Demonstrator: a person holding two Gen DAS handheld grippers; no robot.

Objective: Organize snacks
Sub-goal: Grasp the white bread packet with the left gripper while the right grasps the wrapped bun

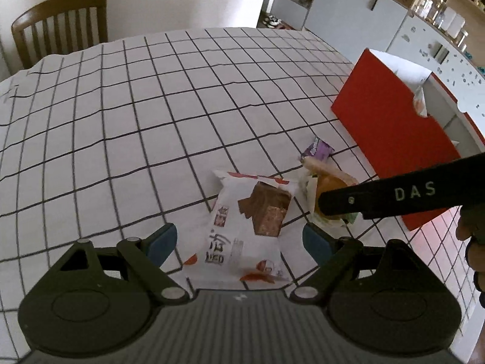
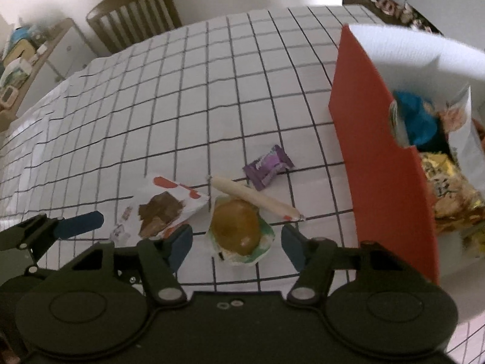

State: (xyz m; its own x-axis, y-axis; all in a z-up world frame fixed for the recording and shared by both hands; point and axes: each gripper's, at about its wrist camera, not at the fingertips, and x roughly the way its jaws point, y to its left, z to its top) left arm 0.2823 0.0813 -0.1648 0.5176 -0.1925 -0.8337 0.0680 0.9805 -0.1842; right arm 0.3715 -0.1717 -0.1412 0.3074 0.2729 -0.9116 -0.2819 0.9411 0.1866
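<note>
I see 4 snacks on the checked tablecloth [image 1: 121,106] beside the red box [image 2: 379,151]. My left gripper [image 1: 239,239] stands wide apart around the white cake packet [image 1: 248,227]; my right gripper [image 2: 236,242] brackets the bun packet [image 2: 239,230], pads clear.

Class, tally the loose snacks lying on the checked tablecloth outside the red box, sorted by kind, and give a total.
Brownie packet: 1
Round bun packet: 1
Sausage stick: 1
Purple candy: 1
Total: 4
</note>
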